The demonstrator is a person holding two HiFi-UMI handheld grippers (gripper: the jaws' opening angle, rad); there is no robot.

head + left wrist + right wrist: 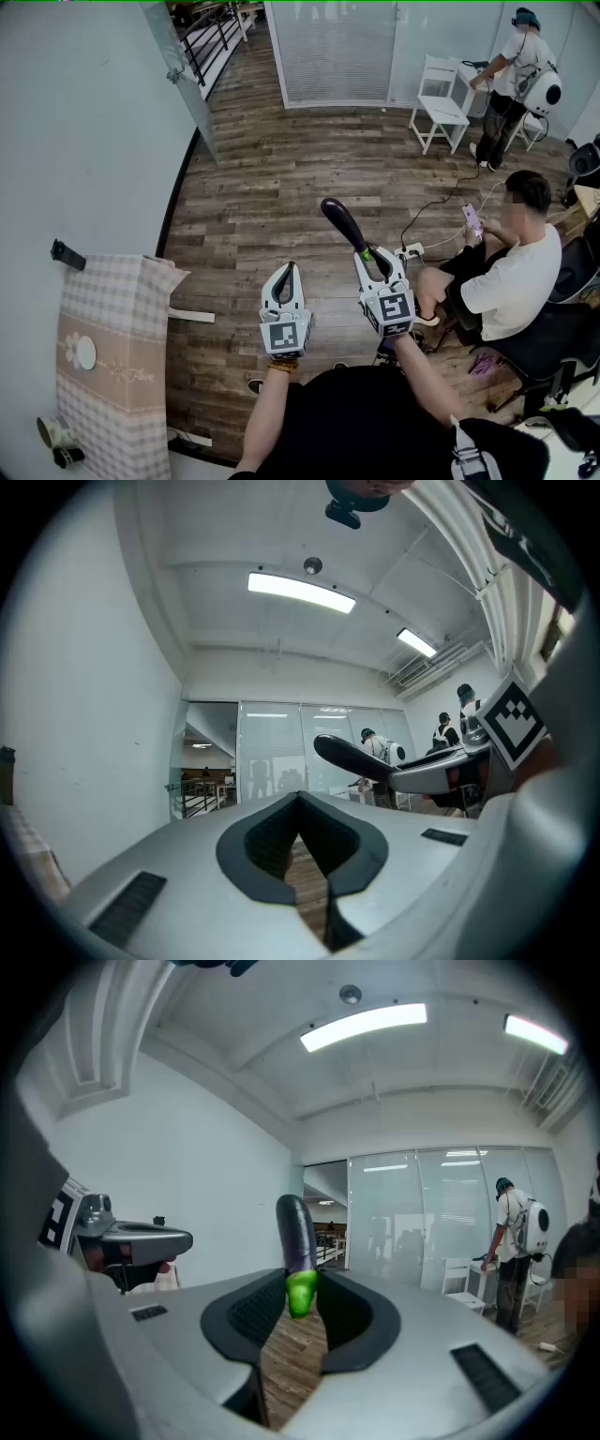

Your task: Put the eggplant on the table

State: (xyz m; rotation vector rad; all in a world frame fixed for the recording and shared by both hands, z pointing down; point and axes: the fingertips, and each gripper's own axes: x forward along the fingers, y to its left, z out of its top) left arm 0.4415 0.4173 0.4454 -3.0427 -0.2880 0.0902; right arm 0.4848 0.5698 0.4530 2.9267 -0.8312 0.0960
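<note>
A dark purple eggplant [342, 223] with a green stem end sticks out forward and up from my right gripper [367, 255], held level over the wooden floor. In the right gripper view the pads press on the green stem [300, 1290] and the purple body [296, 1232] rises beyond them. My left gripper [286, 272] is level beside it on the left, its jaws shut with nothing between them. From the left gripper view [300, 799] the eggplant [352, 755] shows at the right. The table [112, 309] with a checked cloth stands at the lower left, apart from both grippers.
A small white plate [84, 352] lies on the table. A seated person [511, 272] with a phone is close on the right, with cables [441, 202] on the floor. Farther back are a white chair [439, 103] and a standing person [511, 84]. A white wall [84, 122] runs along the left.
</note>
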